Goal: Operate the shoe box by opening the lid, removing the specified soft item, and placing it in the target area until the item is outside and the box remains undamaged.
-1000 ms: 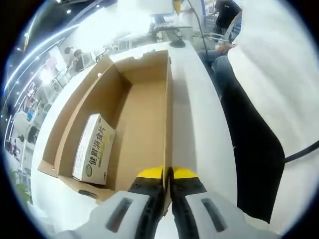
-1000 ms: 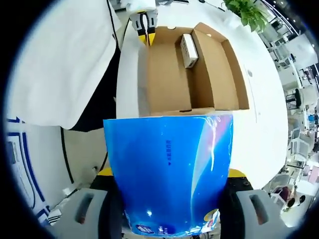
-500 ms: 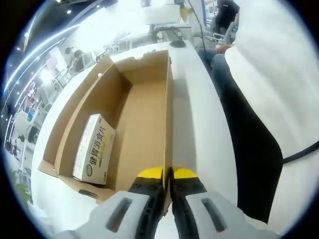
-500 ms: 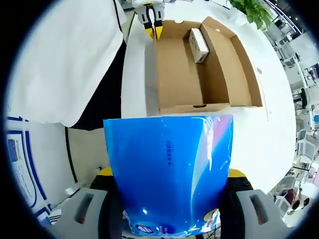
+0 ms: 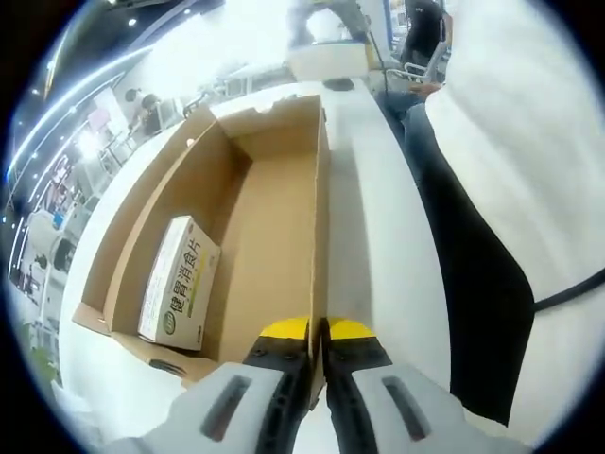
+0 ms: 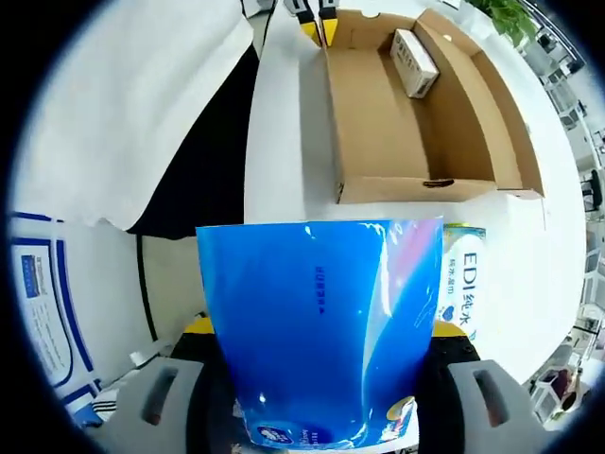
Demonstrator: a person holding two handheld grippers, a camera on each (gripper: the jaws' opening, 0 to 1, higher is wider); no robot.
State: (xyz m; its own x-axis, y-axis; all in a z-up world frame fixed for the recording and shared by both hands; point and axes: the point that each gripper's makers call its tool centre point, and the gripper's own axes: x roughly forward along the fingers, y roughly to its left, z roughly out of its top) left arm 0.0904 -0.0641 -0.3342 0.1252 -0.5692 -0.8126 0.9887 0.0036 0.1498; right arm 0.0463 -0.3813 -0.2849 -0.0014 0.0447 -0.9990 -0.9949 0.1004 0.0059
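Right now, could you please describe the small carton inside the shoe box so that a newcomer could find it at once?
Find the open cardboard shoe box on the white table. Against its long inner wall lies a small white carton with green print and a yellow band, the only loose item in the box.

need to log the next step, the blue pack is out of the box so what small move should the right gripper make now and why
Probably lower the blue soft pack onto the white table and open. The right gripper holds it outside the shoe box, while the left gripper pinches the box's wall.
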